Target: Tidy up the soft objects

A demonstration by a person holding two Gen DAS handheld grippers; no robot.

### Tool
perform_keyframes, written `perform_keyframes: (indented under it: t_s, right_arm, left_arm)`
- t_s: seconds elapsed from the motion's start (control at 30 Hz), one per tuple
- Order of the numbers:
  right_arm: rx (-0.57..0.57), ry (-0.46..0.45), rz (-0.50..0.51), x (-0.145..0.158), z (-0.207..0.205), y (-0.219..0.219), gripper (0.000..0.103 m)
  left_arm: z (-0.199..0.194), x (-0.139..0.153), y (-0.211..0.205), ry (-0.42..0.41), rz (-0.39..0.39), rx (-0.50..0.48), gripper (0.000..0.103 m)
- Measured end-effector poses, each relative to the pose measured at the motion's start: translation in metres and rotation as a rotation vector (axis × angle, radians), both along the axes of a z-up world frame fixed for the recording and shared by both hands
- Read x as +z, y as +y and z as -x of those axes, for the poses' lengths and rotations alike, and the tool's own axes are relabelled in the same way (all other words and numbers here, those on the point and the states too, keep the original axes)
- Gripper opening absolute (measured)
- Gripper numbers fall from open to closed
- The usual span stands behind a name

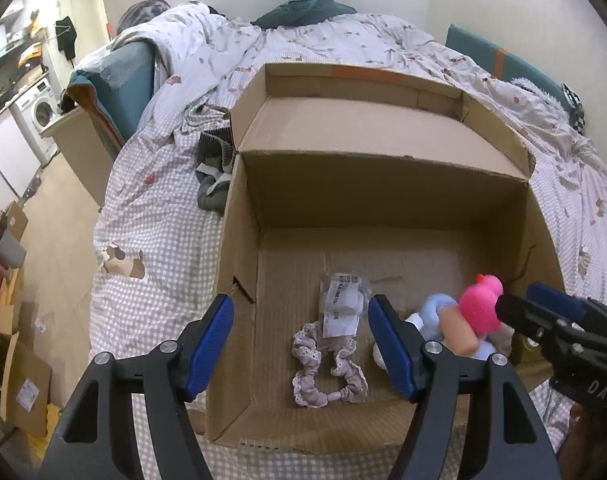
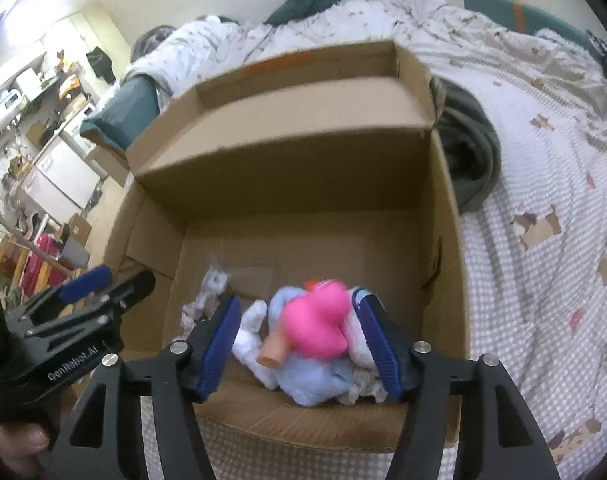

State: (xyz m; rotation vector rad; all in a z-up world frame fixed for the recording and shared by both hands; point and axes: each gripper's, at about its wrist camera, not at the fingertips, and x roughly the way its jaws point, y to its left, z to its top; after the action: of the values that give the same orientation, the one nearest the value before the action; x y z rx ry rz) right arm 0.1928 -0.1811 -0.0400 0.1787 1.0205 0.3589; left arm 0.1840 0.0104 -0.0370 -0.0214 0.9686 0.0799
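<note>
Pink toy [image 2: 317, 326]: in cardboard box [image 2: 287, 168], on blue plush [image 2: 315, 380], between my right claw [image 2: 303, 344] fingers, spread apart; likely light, squashy; grip body at 3 and 9 o'clock

A matt, ribbed cardboard box [image 1: 383, 184] sits on a soft checked cotton quilt [image 1: 151, 248]. At the box floor's 6 o'clock lies a frilly cloth scrunchie [image 1: 327, 372]; at 4 o'clock, a smooth pink rubbery toy [image 2: 317, 326] on fluffy blue plush [image 2: 315, 384]. A crinkly clear plastic packet [image 1: 341, 308] glints.
</note>
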Motion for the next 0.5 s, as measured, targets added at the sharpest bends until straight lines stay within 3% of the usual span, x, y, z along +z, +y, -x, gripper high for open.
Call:
perform_keyframes:
  t_s: [0.17,0.27,0.3,0.37,0.47,0.5]
  right_arm:
    - [-0.003,-0.046,0.001,0.013,0.005,-0.001,0.066]
    - [-0.005,-0.075,0.000,0.024,0.010,-0.003,0.076]
    - [-0.003,-0.083,-0.002,0.028,0.012,-0.003,0.078]
    - [0.003,-0.106,-0.012,0.039,0.016,-0.003,0.084]
    - [0.008,-0.138,-0.015,0.056,0.024,-0.002,0.103]
    - [0.012,-0.146,-0.017,0.060,0.028,-0.001,0.103]
  left_arm:
    - [0.012,0.017,0.006,-0.049,0.014,0.026,0.067]
    - [0.021,0.029,0.015,-0.088,0.037,0.064,0.069]
    - [0.025,0.033,0.017,-0.103,0.034,0.073,0.071]
    - [0.029,0.039,0.021,-0.111,0.030,0.084,0.087]
    - [0.036,0.050,0.030,-0.131,0.065,0.106,0.092]
    - [0.040,0.054,0.033,-0.140,0.073,0.113,0.094]
